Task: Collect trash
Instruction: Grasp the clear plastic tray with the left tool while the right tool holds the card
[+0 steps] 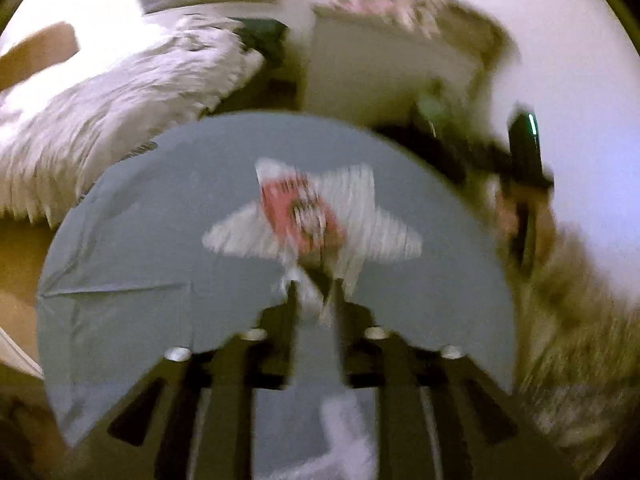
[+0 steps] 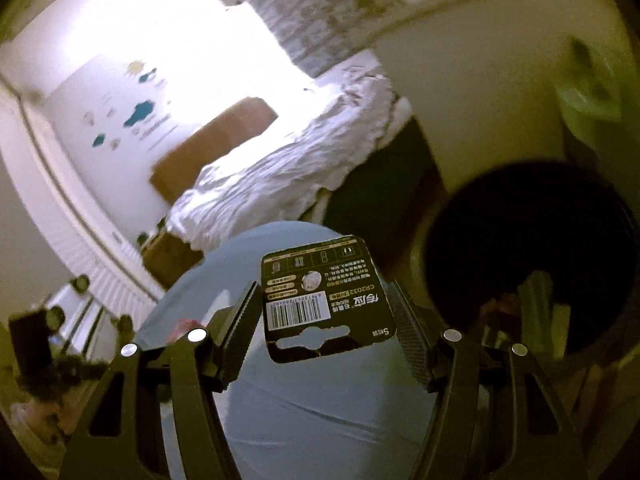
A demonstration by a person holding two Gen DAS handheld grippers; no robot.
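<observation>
**Right wrist view: battery card held beside the bin; left view blurred**

Right wrist view: the right gripper point(image 2: 320, 312) is closed on a black battery card point(image 2: 326, 302), its ribbed pads pressing the card's two side edges. The card is held upside down over a round table with a blue-grey cloth point(image 2: 320, 412). Legible print: "CR2032", a barcode, and Chinese characters too small to read; a coin cell shows at its centre. Just to the right stands a round bin with a dark liner point(image 2: 528, 248), some litter visible inside. Beyond are a bed with a rumpled white duvet point(image 2: 288, 172), a brown headboard point(image 2: 212, 144) and a white wall bearing teal stickers point(image 2: 138, 114).

Left wrist view, heavily blurred: the left gripper point(image 1: 316, 292) hangs over the same cloth point(image 1: 140, 240), with a crumpled white wrapper with a red printed panel point(image 1: 304, 212) at its fingertips. The jaws stand narrowly apart on the wrapper's lower end; a firm grip cannot be confirmed. Its print is unreadable.
</observation>
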